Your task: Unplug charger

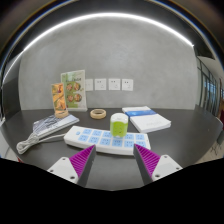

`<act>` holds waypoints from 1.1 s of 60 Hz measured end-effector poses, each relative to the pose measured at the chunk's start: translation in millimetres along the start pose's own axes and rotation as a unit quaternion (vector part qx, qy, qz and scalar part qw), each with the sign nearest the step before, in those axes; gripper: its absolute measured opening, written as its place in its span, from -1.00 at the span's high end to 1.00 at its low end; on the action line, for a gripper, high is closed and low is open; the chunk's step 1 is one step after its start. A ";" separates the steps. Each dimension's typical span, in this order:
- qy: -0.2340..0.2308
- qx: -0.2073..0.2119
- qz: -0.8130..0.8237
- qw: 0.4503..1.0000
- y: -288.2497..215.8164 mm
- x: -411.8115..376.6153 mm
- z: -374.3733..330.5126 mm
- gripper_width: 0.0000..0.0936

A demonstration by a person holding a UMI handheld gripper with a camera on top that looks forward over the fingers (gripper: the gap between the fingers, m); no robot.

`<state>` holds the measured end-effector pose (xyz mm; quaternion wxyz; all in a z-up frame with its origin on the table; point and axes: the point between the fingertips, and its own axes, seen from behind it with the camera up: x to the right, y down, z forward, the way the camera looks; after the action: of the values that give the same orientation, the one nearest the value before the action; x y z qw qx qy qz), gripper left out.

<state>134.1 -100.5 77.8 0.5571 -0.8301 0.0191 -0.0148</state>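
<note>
I hold the gripper (pixel 116 160) level and low over the dark table (pixel 185 140), its jaws apart on nothing, facing one white power strip (pixel 105 139) just ahead, with one green charger (pixel 119 126) standing plugged in its top.

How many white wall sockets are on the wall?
3, in a row on the wall beyond the power strip: left, middle, right. None seem hidden.

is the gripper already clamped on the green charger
No, the gripper is open, and the green charger sits plugged into the white power strip just ahead of the fingers, untouched.
</note>
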 end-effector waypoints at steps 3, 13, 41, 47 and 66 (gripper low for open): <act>-0.002 0.006 -0.005 1.000 -5.7 8.7 21.1 -0.65; -0.009 0.016 -0.013 1.000 -19.9 16.6 91.6 -0.64; 0.055 0.062 -0.001 0.997 -49.0 25.2 150.1 0.27; 0.064 0.053 0.008 0.996 -49.0 25.7 151.0 0.28; 0.079 0.153 0.054 0.984 -155.6 53.1 93.3 0.28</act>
<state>193.7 42.1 186.5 0.6739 -0.7294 0.1050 -0.0527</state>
